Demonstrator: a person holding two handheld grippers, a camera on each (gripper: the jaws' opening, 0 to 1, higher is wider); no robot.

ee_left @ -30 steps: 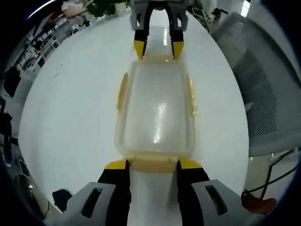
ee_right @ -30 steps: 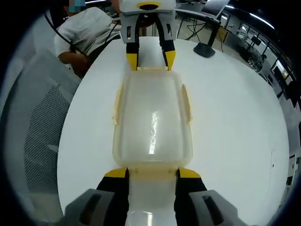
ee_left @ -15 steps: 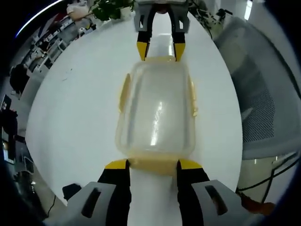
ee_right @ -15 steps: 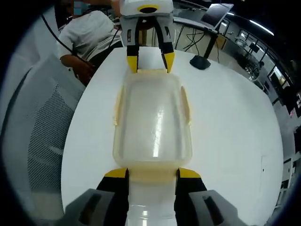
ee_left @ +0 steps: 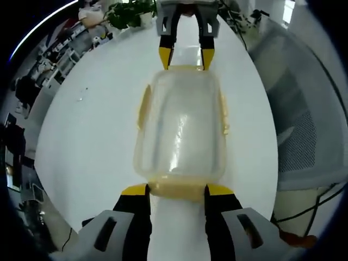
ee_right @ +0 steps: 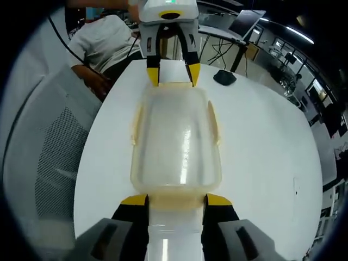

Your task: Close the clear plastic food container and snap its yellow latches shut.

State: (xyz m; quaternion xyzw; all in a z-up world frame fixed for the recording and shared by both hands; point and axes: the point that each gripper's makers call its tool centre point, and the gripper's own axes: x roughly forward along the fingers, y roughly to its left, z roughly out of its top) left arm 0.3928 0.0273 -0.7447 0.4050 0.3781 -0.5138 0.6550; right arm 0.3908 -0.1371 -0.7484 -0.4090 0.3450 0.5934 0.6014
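nothing shifting on the white bench [ee_left: 87, 141] since earlier, clear container [ee_left: 180, 128] lying lidded, left claw [ee_left: 176, 190] and right claw [ee_right: 175, 200] each standing wide, bracketing the yellow latches [ee_left: 176, 190] at opposite ends

The container [ee_left: 179, 130] lies on the desk [ee_left: 87, 141] at frame centre, lengthwise between both grippers: the left gripper [ee_left: 175, 190] at its bottom end, the right gripper [ee_left: 186, 58] at its top end. A chair [ee_left: 304, 141] stands at right.

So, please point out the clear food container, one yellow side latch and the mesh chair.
food container [ee_left: 182, 125], left gripper view, middle of the clear lid.
side latch [ee_left: 143, 106], left gripper view, middle of the yellow flap.
mesh chair [ee_right: 51, 155], right gripper view, on its mesh back.
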